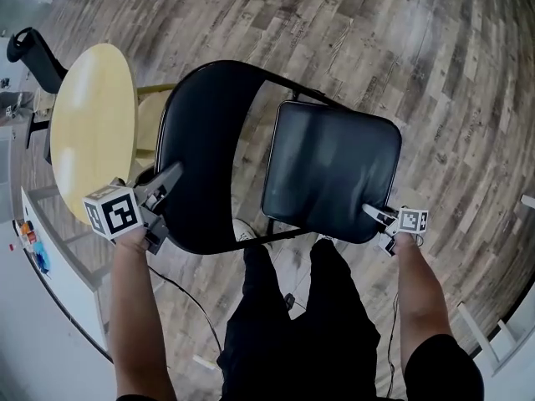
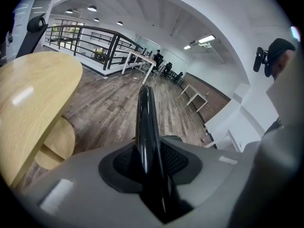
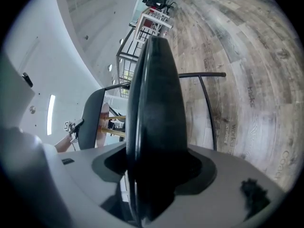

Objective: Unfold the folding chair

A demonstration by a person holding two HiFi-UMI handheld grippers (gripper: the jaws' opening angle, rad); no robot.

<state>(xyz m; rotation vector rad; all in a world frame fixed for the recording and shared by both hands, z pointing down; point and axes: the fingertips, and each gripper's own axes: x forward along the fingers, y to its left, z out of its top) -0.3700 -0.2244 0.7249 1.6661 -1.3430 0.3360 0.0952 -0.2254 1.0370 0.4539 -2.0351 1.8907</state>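
1. We judge the chair (image 1: 251, 72) to be mostly unfolded. In the head view the seat (image 1: 330, 170) is swung well out from the backrest (image 1: 201, 140), with a clear gap of floor (image 1: 418, 48) showing between them.
2. The chair stands on the floor just in front of our legs, beside a round wooden table (image 1: 92, 115).
3. The left gripper (image 1: 171, 175) holds the near edge of the backrest. In the left gripper view that thin black edge runs straight through the slot between the jaws, which are set fairly narrow and pinch it.
4. The right gripper (image 1: 374, 213) is at the near right corner of the seat. In the right gripper view the jaws stand wide and the thick cushion fills the space between them, so we read this as a grip on the seat.
5. What is left, as we judge it, is to press the seat fully down until it is level and the legs are braced, then let go with both grippers. We cannot see the legs or the hinge from here, so we cannot tell whether the seat has reached its stop.
6. As for containers, we see none in any view. A few small coloured things lie at the far left edge of the head view, too small to identify.
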